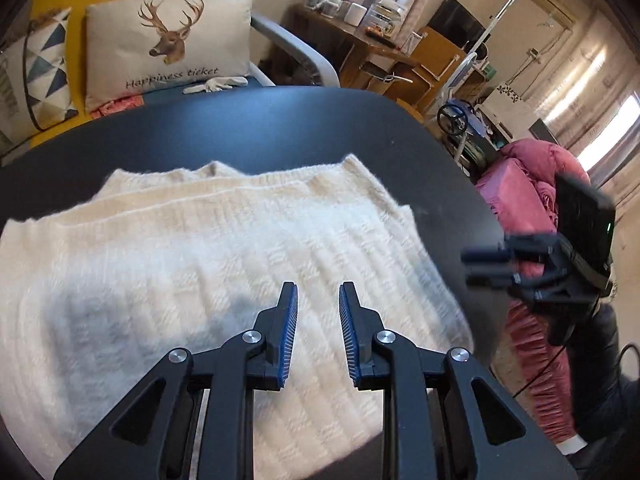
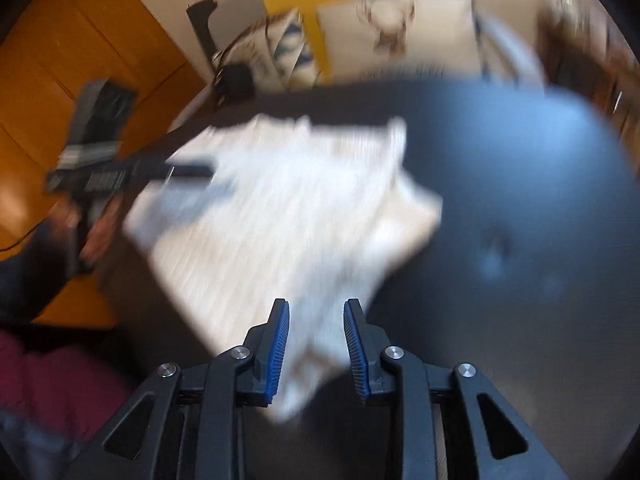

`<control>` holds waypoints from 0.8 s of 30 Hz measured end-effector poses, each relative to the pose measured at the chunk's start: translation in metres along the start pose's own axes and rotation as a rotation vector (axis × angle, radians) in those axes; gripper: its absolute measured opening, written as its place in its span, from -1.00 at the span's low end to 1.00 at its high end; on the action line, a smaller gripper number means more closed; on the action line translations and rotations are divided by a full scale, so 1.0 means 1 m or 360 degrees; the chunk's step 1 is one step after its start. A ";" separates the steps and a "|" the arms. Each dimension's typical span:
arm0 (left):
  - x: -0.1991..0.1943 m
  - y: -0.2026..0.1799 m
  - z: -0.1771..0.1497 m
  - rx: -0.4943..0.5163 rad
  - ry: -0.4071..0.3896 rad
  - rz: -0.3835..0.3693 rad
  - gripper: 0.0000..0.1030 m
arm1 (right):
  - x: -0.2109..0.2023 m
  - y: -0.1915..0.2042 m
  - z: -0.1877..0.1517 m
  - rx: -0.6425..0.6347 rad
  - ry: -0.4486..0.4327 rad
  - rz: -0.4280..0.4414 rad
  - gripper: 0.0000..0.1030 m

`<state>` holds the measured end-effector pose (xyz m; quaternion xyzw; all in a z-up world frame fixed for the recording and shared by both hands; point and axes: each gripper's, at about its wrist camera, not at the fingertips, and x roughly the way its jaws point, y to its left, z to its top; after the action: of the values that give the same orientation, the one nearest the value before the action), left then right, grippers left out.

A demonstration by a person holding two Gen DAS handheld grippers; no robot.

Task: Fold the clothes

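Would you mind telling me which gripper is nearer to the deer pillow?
Left. The left gripper hovers over the cream sweater, with the deer pillow straight beyond the table. The right gripper is off the table's right edge, farther away.

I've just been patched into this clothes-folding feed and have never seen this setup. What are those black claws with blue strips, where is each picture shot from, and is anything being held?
No robot here: a person holds a two-finger gripper in each hand, with a camera on each looking along its fingers. One picture is from the left gripper, the other, blurred, from the right gripper. Each also shows the other gripper off to the side. The blue strips are the gripping pads. On the dark round table lies a folded cream knit sweater. Both grippers are open above it and hold nothing. Behind the table is a deer-print cushion.
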<state>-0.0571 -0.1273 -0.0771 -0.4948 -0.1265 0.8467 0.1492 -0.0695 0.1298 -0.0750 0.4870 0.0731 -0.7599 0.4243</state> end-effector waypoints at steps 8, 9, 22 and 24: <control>0.019 0.019 -0.049 -0.0013 0.0018 0.0109 -0.55 | 0.067 0.012 0.026 -0.0014 0.0102 -0.0261 -0.50; 0.016 0.021 -0.050 -0.0033 -0.0001 0.0084 -0.55 | 0.073 0.008 0.026 0.0023 0.0128 -0.0257 -0.49; 0.008 0.073 -0.037 -0.0295 -0.0105 0.0002 -0.55 | 0.115 0.012 0.093 0.0049 0.0104 -0.0436 -0.50; 0.004 0.076 -0.032 -0.0277 -0.0124 -0.0018 -0.55 | 0.121 0.014 0.096 0.0068 0.0106 -0.0416 -0.47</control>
<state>-0.0408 -0.1938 -0.1235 -0.4719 -0.2082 0.8502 0.1053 -0.1445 0.0014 -0.1190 0.5072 0.1338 -0.7935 0.3086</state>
